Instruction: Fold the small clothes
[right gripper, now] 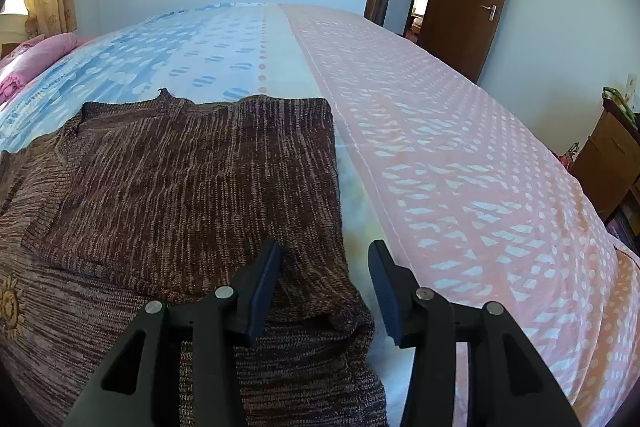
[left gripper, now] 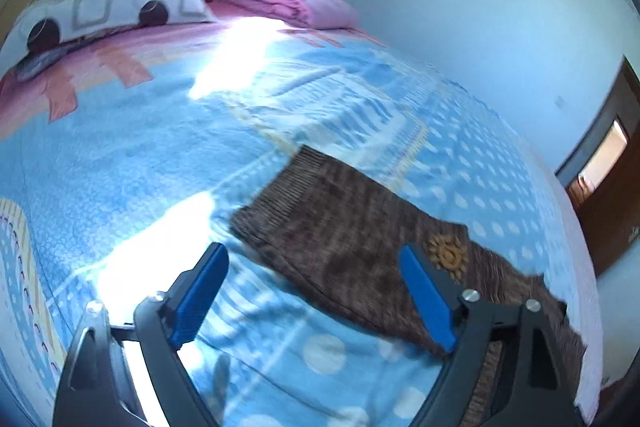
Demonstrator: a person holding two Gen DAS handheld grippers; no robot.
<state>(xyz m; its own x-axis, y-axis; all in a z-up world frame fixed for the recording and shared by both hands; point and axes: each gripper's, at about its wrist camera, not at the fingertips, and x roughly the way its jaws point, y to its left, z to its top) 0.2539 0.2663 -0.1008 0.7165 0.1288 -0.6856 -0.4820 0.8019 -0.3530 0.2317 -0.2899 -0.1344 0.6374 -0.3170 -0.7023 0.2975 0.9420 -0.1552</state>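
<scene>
Sweater (left gripper: pixel 352 227) flat on bed (left gripper: pixel 140 155), left wrist view blurred; left gripper (left gripper: pixel 316 291) jaws wide apart, empty, hovering at its near edge. No containers seen.
Right wrist view: sweater (right gripper: pixel 180 179) shows one panel folded over; further folds likely remain. Right gripper (right gripper: pixel 324 287) jaws apart, straddling edge, gripping nothing.

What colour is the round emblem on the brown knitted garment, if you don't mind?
Golden tan, sun-shaped emblem on the brown garment; clearest in the left wrist view.
</scene>
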